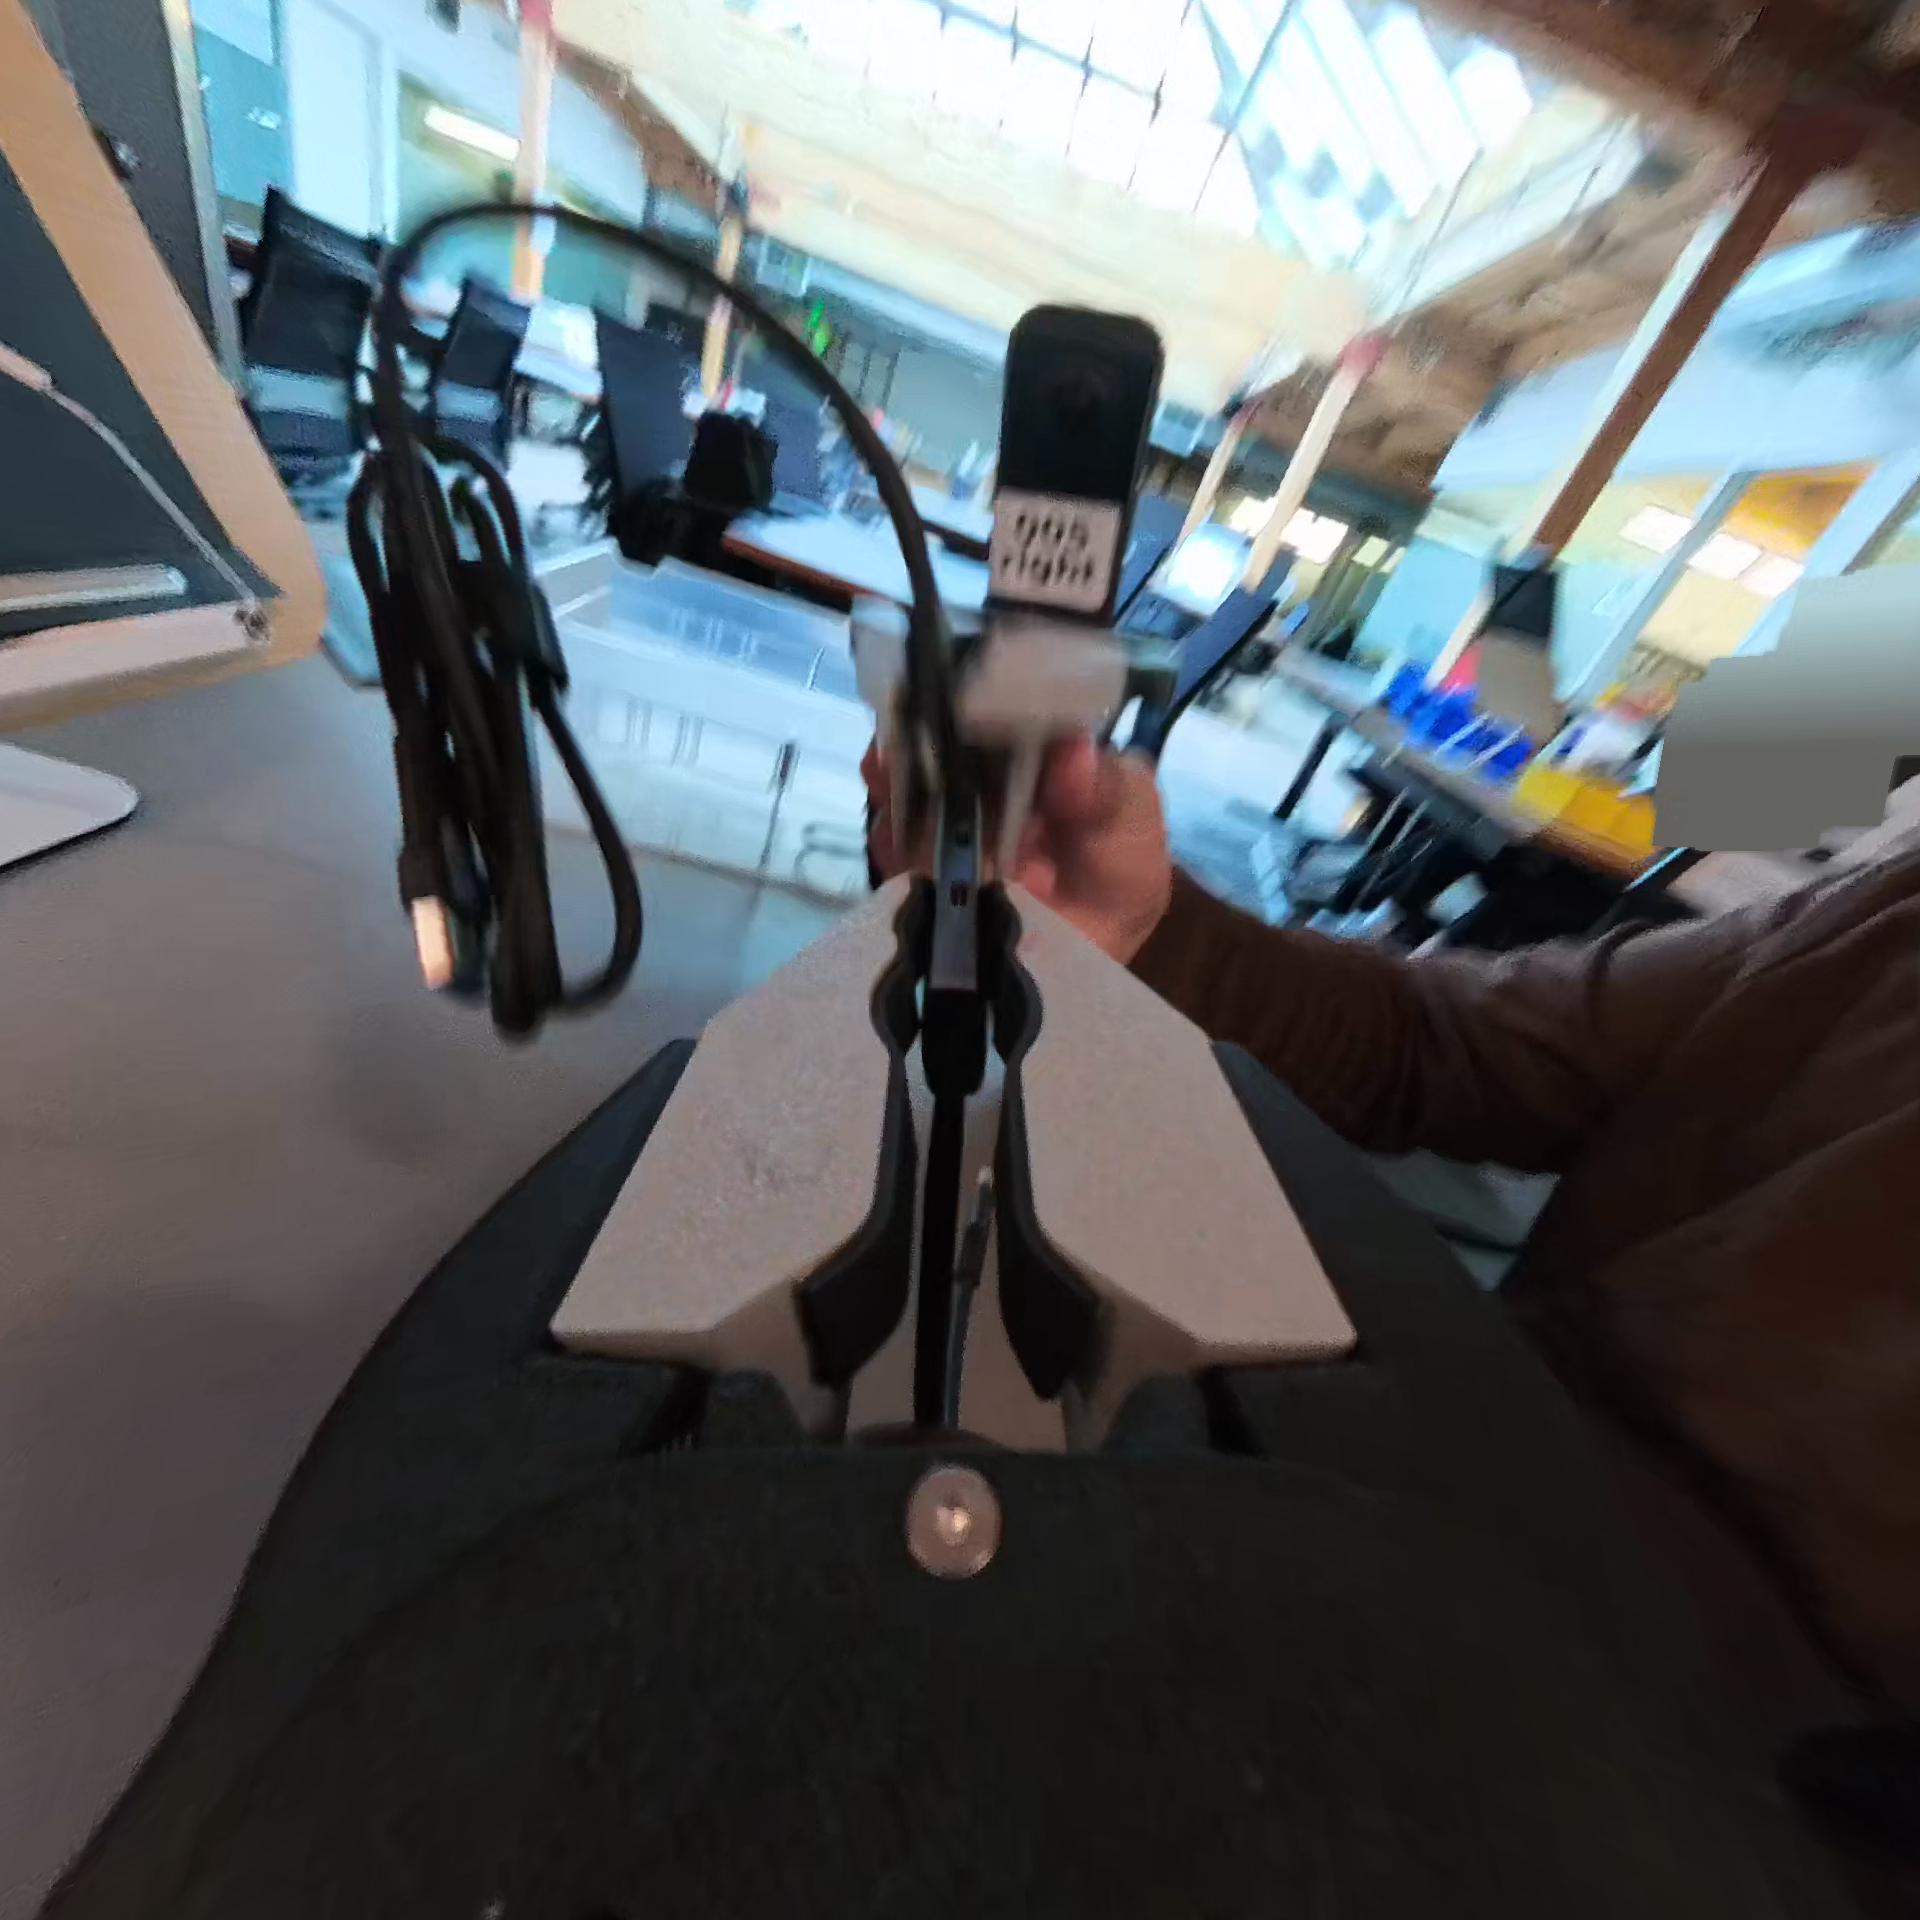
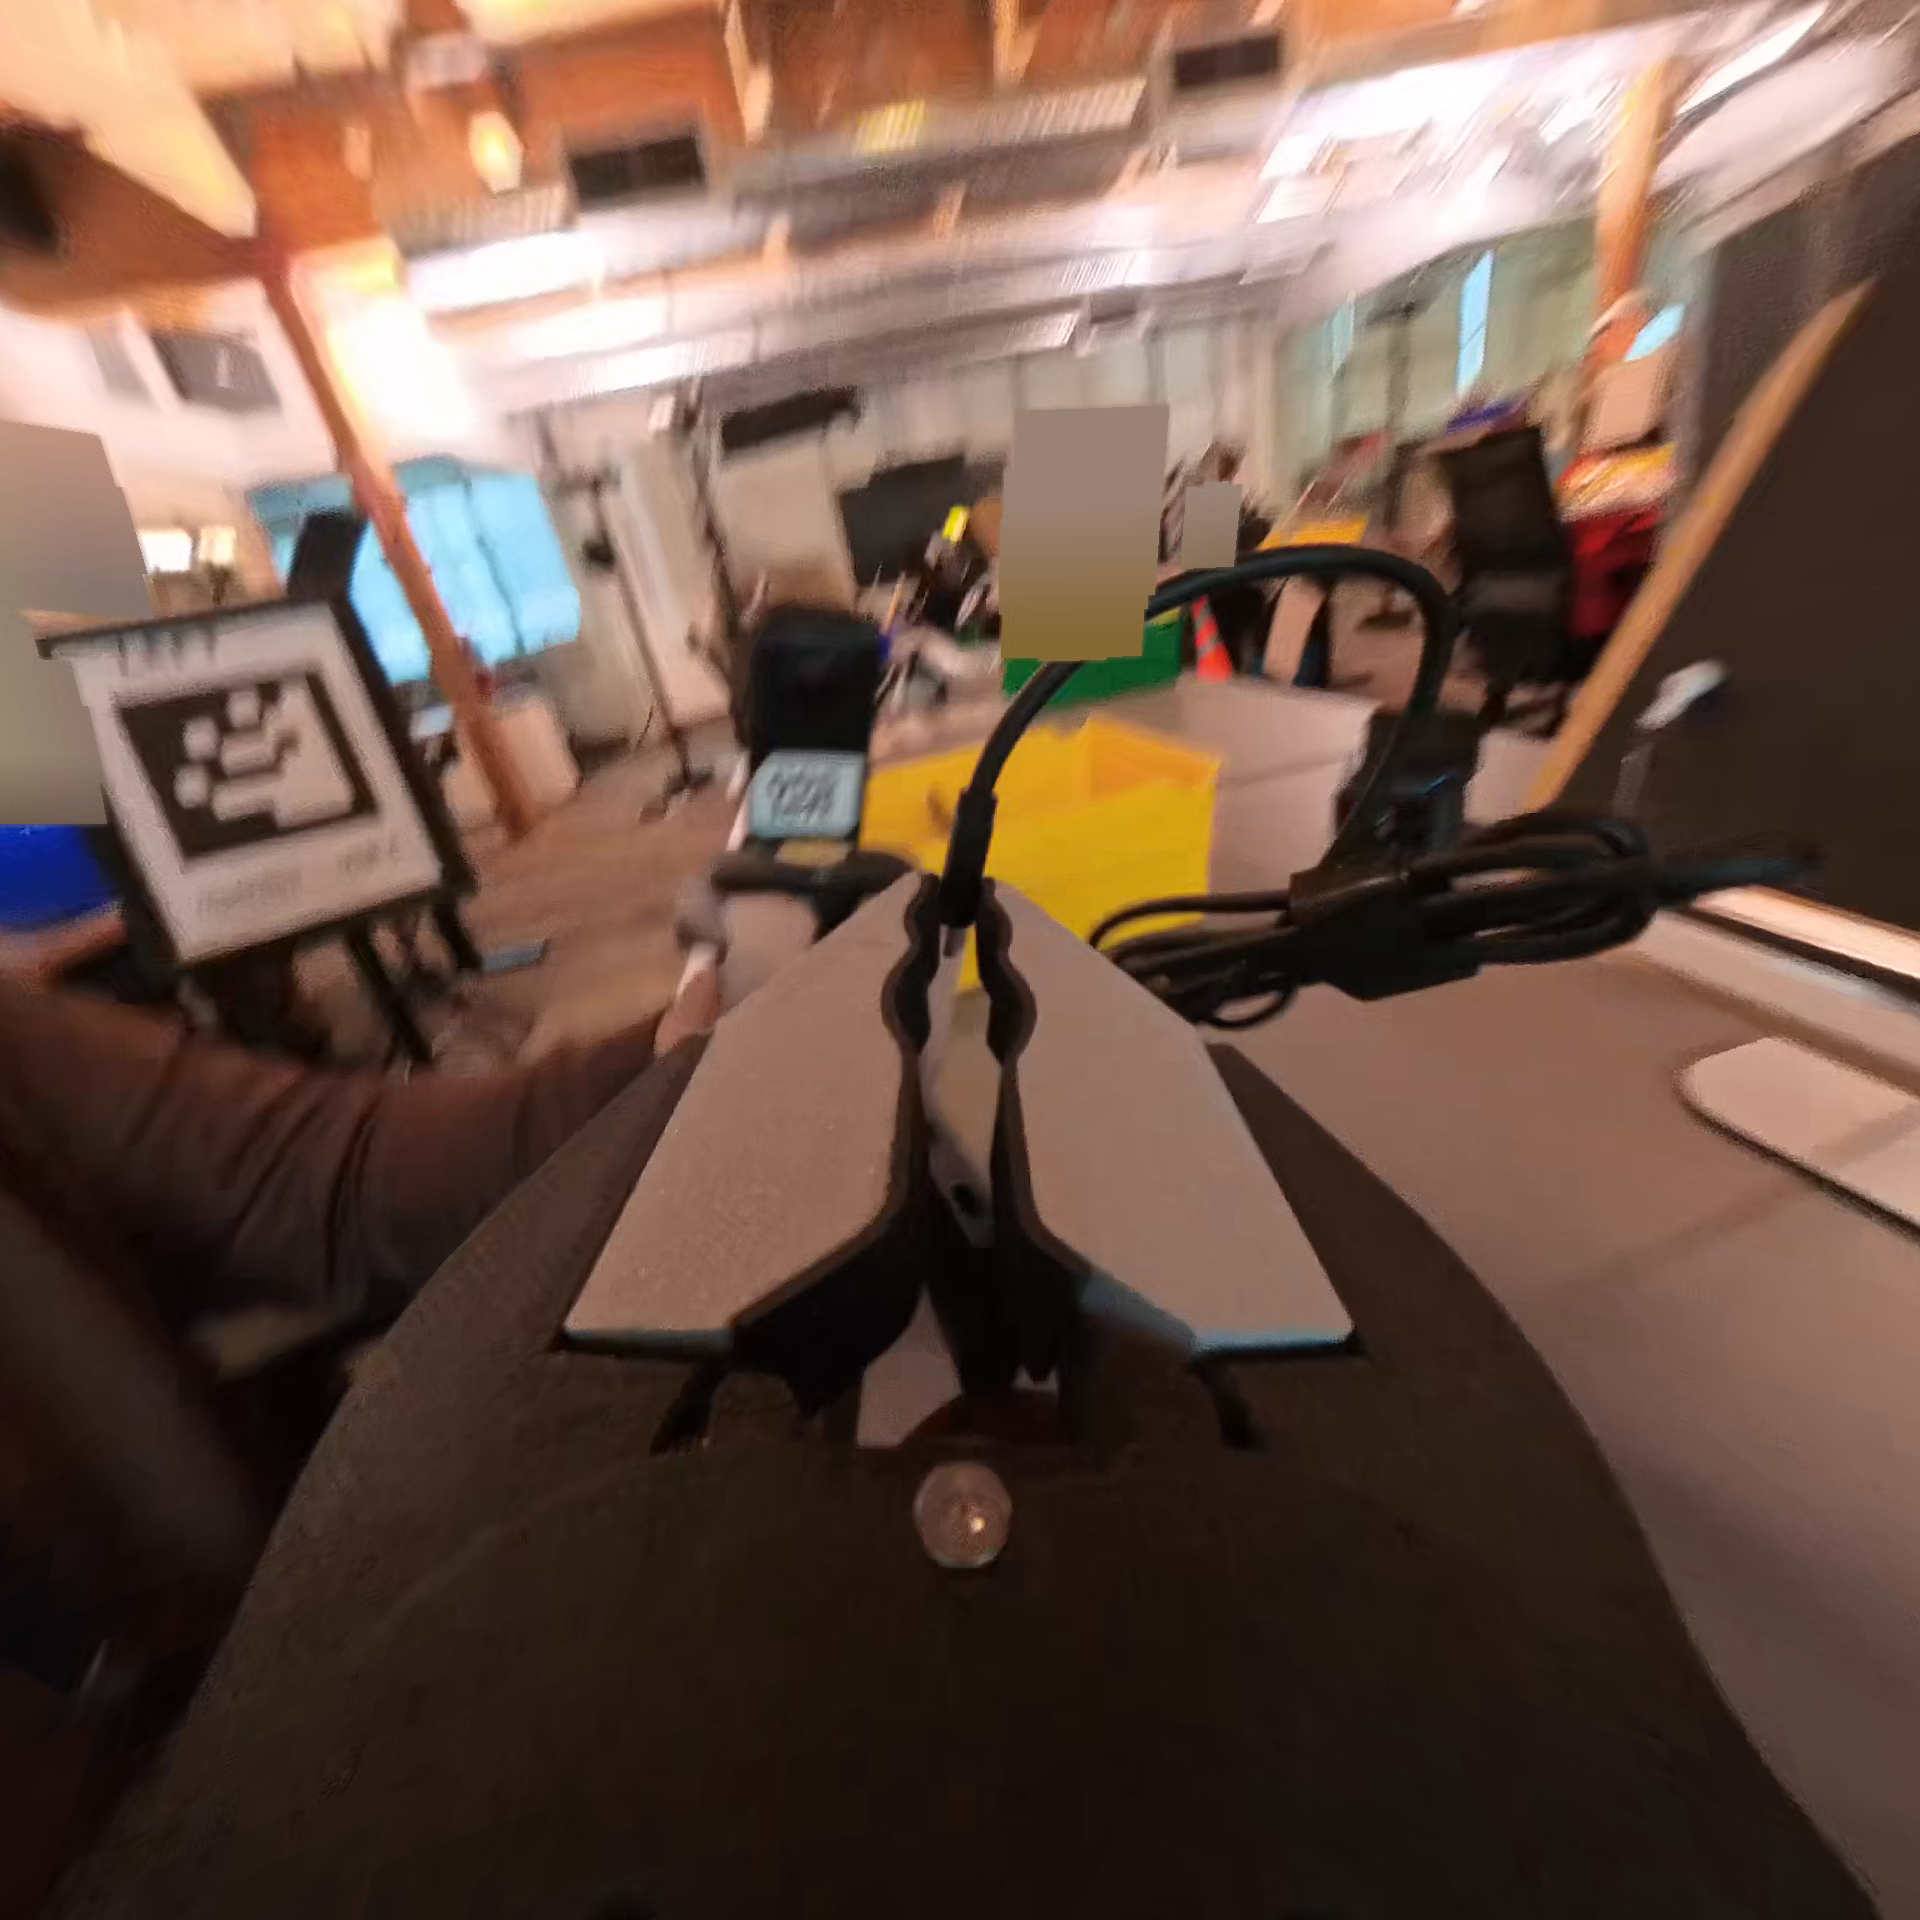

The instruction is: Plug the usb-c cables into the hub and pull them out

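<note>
In the left wrist view my left gripper is shut on a thin dark hub, seen edge-on between the fingers. A black usb-c cable comes down to the hub's far end, where my right gripper meets it in a person's hand. Blur hides whether the plug is seated. The cable's coiled bundle hangs at the left. In the right wrist view my right gripper is shut on the cable's plug. The cable arcs up and right to the bundle. A grey-dark slab lies between the fingers.
A grey table holds a monitor on a silver foot. A yellow bin and a marker board on a stand stand behind. A brown sleeve crosses at the right. Both views are blurred. One gripper's finger ends stand about 4 centimetres off the other's.
</note>
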`<state>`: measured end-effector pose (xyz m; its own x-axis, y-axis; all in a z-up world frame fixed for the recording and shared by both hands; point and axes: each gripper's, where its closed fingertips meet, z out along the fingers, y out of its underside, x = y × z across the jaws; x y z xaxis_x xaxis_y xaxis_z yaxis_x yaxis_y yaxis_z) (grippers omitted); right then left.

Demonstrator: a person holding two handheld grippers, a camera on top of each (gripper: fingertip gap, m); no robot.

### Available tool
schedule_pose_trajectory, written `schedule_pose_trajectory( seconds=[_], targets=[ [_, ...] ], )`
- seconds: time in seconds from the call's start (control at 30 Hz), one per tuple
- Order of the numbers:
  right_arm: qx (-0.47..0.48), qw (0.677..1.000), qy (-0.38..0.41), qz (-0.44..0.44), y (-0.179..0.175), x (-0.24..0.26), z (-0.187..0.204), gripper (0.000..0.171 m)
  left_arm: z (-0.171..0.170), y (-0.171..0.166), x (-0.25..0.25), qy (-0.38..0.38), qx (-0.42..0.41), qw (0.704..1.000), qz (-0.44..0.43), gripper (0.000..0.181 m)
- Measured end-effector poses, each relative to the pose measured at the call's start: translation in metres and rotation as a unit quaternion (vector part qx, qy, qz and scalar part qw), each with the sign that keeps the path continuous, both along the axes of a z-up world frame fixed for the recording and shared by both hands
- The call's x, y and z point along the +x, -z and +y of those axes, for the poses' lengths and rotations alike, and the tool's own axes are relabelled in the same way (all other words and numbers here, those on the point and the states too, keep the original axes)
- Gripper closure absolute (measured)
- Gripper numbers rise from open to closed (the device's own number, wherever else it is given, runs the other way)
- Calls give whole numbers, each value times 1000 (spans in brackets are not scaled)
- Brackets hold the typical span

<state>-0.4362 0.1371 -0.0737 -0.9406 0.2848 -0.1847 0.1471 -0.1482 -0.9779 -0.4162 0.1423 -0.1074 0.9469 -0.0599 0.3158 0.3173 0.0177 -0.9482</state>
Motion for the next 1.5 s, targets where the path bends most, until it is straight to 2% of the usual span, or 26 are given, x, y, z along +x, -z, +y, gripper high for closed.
schedule_pose_trajectory(
  seconds=[0.07, 0.23, 0.43, 0.53, 0.7, 0.83, 0.93, 1.03, 1.13, 1.2, 1.27, 1.33, 1.4, 1.47, 1.5],
  targets=[
    [-64, 998, 24, -3, -19, -10, 21, 170, 9, 7, 3, -24, -24, 999, 37, 174],
    [-18, 998, 54, 9, -6, -13, 27, 168, 9, 5, -1, -22, -9, 999, 33, 174],
    [32, 991, 117, 48, -7, -16, 42, 168, 10, 15, -7, -42, -29, 996, 70, 174],
    [59, 983, 156, 81, -21, -2, 57, 168, 10, 18, -12, -54, -32, 995, 73, 174],
    [120, 956, 233, 130, -67, 46, 118, 168, 12, 17, -7, -51, -40, 994, 92, 174],
    [208, 928, 299, 80, -77, 73, 190, 168, 13, 14, 1, -45, -41, 992, 112, 174],
    [280, 904, 323, -13, -56, 85, 240, 168, 12, 10, 2, -43, -30, 993, 107, 174],
    [342, 874, 323, -122, -12, 85, 276, 168, 11, 8, 1, -42, -24, 994, 101, 174],
    [426, 817, 314, -231, 55, 79, 302, 164, 11, 10, 1, -43, -29, 993, 104, 174],
    [482, 767, 308, -290, 97, 76, 315, 160, 12, 13, 1, -41, -33, 993, 105, 174],
    [515, 733, 316, -313, 115, 72, 325, 152, 13, 16, 1, -35, -36, 994, 101, 174],
    [506, 737, 341, -290, 102, 64, 323, 148, 14, 19, 2, -28, -41, 994, 99, 174],
    [482, 757, 368, -245, 72, 56, 312, 141, 15, 20, 5, -17, -41, 994, 95, 174],
    [452, 798, 354, -180, 40, 51, 278, 136, 17, 19, 11, 0, -37, 995, 94, 174],
    [439, 826, 321, -146, 28, 53, 250, 133, 18, 18, 14, 8, -37, 995, 95, 174]
  ],
)
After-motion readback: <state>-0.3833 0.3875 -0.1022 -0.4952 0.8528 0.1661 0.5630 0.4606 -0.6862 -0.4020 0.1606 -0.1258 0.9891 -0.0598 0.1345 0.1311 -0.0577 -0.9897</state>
